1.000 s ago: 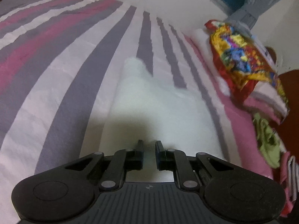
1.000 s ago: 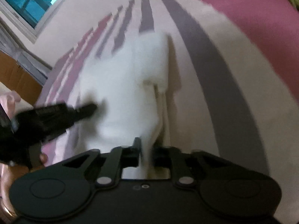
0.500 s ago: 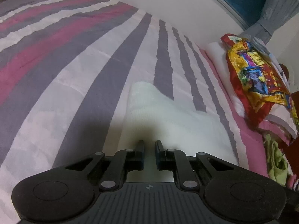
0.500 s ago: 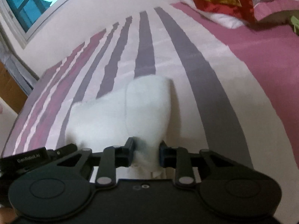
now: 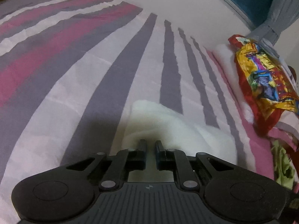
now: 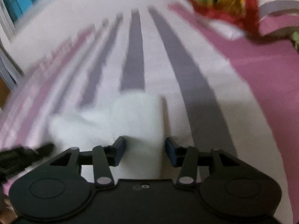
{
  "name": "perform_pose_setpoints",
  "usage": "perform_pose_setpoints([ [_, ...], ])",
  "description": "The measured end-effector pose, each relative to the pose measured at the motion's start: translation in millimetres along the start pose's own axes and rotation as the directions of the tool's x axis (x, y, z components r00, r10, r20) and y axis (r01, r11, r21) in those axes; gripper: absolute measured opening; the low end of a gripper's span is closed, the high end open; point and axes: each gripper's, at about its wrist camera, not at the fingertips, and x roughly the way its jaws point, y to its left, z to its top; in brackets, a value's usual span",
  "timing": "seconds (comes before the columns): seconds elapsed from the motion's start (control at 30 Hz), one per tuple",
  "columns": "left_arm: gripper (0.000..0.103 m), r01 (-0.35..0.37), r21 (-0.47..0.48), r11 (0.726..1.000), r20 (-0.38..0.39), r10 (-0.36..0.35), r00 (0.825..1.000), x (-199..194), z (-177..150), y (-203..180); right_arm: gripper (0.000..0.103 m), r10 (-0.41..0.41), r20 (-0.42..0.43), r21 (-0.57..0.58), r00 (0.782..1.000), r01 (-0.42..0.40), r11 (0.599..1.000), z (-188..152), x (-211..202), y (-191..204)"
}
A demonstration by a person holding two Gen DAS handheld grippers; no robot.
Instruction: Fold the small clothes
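Both opening right fingers (image 6: 119, 149) flank the white garment (image 6: 130, 115) untouched.

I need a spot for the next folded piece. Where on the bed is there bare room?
Bare striped bedspread runs left of and beyond the white garment, up to the wall. The right edge is crowded: a colourful printed cloth on stacked linens and a green garment.
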Motion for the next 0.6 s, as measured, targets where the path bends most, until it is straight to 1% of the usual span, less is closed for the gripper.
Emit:
perform_pose_setpoints([
  [0.03, 0.012, 0.001, 0.005, 1.0, 0.001, -0.001, 1.0, -1.3, -0.8, -0.3, 0.047, -0.002, -0.001, 0.008, 1.0, 0.002, 1.0, 0.9, 4.2, -1.6],
  [0.07, 0.012, -0.007, 0.035, 0.999, 0.004, 0.007, 1.0, -2.7, -2.6, -2.7, 0.047, -0.006, -0.007, 0.011, 1.0, 0.006, 1.0, 3.2, 5.0, -1.6],
  [0.1, 0.012, -0.021, 0.07, 0.997, 0.007, 0.02, 1.0, -7.2, -5.6, -6.0, 0.047, -0.02, -0.013, -0.008, 1.0, 0.02, 1.0, 3.9, 4.3, 1.7],
  [0.17, 0.012, -0.031, 0.068, 0.997, 0.011, 0.03, 0.999, -24.8, -12.8, -6.5, 0.047, -0.048, -0.015, -0.062, 0.999, 0.047, 0.997, 1.9, -0.9, 8.8],
  [0.2, 0.012, -0.029, 0.063, 0.998, 0.015, 0.028, 1.0, -35.9, -18.2, -4.8, 0.048, -0.045, -0.005, -0.046, 0.999, 0.044, 0.998, 0.1, -10.8, 8.8],
  [0.27, 0.013, 0.012, 0.068, 0.998, 0.012, -0.013, 1.0, -57.6, -33.1, 0.9, 0.048, 0.018, 0.039, -0.021, 0.999, -0.017, 1.0, -7.7, -35.8, 7.3],
  [0.33, 0.013, 0.024, 0.078, 0.997, 0.001, -0.024, 1.0, -76.5, -52.8, 6.4, 0.051, 0.032, 0.061, -0.051, 0.998, -0.028, 0.998, -25.6, -59.1, 10.2],
  [0.37, 0.013, 0.039, 0.062, 0.997, -0.002, -0.039, 0.999, -86.1, -64.6, 11.4, 0.053, 0.026, 0.065, -0.067, 0.998, -0.022, 0.997, -38.9, -69.5, 10.5],
  [0.43, 0.013, 0.045, 0.046, 0.998, -0.047, -0.043, 0.998, -94.8, -85.2, 18.4, 0.063, 0.006, 0.068, -0.071, 0.998, -0.001, 0.998, -61.8, -85.6, 8.5],
  [0.47, 0.013, 0.04, 0.041, 0.998, -0.06, -0.037, 0.997, -96.7, -95.0, 21.8, 0.064, -0.008, 0.066, -0.069, 0.998, 0.013, 0.998, -69.8, -90.7, 7.7],
  [0.5, 0.012, 0.038, 0.04, 0.998, -0.057, -0.036, 0.998, -98.5, -102.3, 25.2, 0.064, -0.015, 0.058, -0.061, 0.998, 0.018, 0.998, -82.4, -94.9, 4.1],
  [0.57, 0.012, 0.03, 0.055, 0.998, -0.049, -0.027, 0.998, -101.7, -113.9, 27.2, 0.058, -0.014, 0.0, -0.058, 1.0, 0.014, 0.998, -102.9, -94.4, -0.4],
  [0.6, 0.012, 0.025, 0.049, 0.998, -0.05, -0.023, 0.998, -103.7, -116.5, 27.1, 0.057, -0.017, -0.027, -0.062, 0.999, 0.016, 0.998, -114.3, -90.2, -3.3],
])
